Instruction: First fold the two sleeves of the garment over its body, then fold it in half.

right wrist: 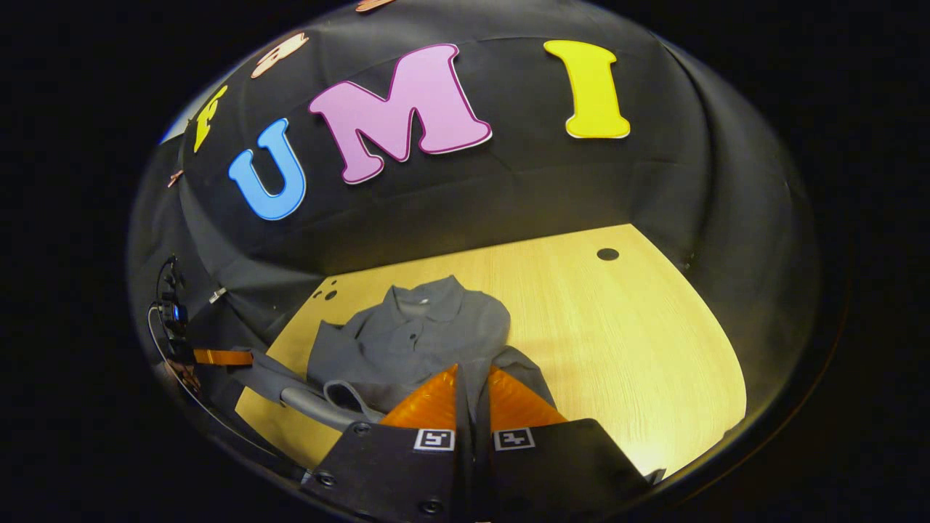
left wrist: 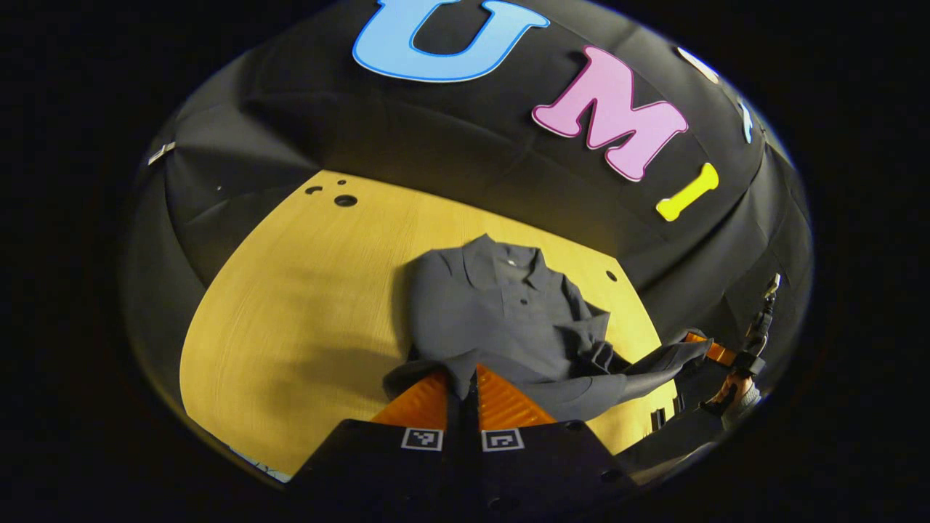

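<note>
The left tool (left wrist: 462,396) is clenched on the hem of a grey shirt (left wrist: 501,312), its orange fingers (left wrist: 418,403) pinching a fold of cloth between them. The right tool (right wrist: 472,399) grips the shirt's (right wrist: 418,338) hem the same way in the right gripper view, both fingers (right wrist: 429,403) pressed on the fabric. The shirt lies collar-away on the wooden counter (left wrist: 305,305), its lower edge lifted off the surface and stretched between the two tools. In the left gripper view the right tool (left wrist: 708,352) shows at the far right with a hand (left wrist: 730,392) behind it, cloth drawn taut to it. In the right gripper view the left tool (right wrist: 225,357) shows at the far left, holding the same edge.
</note>
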Motion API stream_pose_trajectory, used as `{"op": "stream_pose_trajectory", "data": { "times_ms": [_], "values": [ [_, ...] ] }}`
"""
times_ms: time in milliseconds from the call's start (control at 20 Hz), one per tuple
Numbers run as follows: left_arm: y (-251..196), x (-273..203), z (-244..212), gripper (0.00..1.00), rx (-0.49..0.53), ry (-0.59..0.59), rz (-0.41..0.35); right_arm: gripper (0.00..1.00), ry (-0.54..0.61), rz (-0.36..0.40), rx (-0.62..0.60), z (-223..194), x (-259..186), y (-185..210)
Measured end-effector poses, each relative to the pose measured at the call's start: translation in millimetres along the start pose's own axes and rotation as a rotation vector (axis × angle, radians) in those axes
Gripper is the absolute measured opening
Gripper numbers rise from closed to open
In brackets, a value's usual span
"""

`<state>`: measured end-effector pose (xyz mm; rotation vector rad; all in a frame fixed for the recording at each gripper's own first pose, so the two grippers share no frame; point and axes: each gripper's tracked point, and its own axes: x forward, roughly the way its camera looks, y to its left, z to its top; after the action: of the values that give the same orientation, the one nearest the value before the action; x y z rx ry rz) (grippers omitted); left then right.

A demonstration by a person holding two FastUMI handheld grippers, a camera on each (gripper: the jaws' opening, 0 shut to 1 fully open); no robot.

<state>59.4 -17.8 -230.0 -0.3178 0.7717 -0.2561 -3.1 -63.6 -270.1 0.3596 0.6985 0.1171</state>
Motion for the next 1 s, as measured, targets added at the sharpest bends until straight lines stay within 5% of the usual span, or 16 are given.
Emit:
{"op": "stream_pose_trajectory", "data": {
  "times_ms": [1000],
  "values": [
    [16, 155, 130, 0.05, 0.059, -0.185, 0.015, 0.05, -0.088, -0.071, -0.03, 50, 170, -55]
  ]
}}
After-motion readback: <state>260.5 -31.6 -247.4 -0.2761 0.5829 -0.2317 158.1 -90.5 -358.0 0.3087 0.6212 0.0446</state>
